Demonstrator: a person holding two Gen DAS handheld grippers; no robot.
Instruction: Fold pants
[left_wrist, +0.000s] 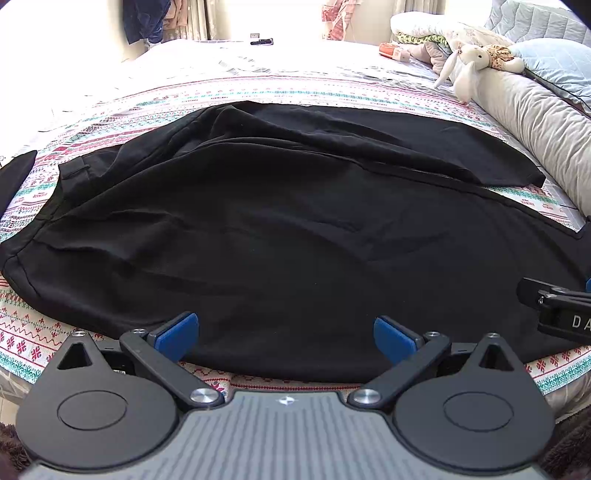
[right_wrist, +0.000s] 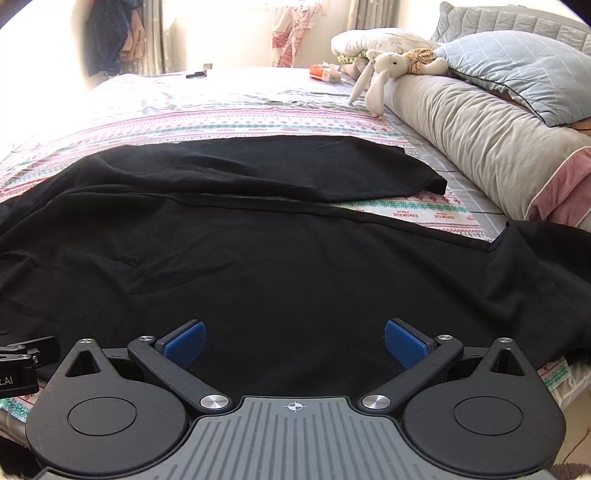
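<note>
1. The black pants (left_wrist: 280, 221) lie spread across the patterned bedspread (left_wrist: 258, 88), filling the space just ahead of both pairs of fingers.
2. The left gripper (left_wrist: 286, 338) has its jaws spread wide and grasps nothing; its blue pads (left_wrist: 177, 334) sit over the near edge of the pants, with dark cloth showing in the gap between them.
3. The right gripper (right_wrist: 295, 341) is likewise released, its blue pads (right_wrist: 404, 341) apart above the near part of the fabric; whether either pair of pads touches the cloth, I cannot tell.
4. Beyond the left fingers, the waistband end with a belt loop (left_wrist: 75, 168) lies to the far left.
5. Ahead of the right fingers, one pant leg (right_wrist: 332, 173) runs off to the right and ends in a hem, with a strip of bedspread showing between it and the nearer leg (right_wrist: 480, 280).
6. The nearer leg extends past the right fingers toward the right edge of the bed.
7. Each gripper appears at the side edge of the other's view, so the two sit near each other.
8. Far beyond the fingers to the right, a stuffed rabbit (right_wrist: 384, 74) leans on a long grey bolster (right_wrist: 480, 140), with a blue pillow (right_wrist: 517, 70) behind it.
</note>
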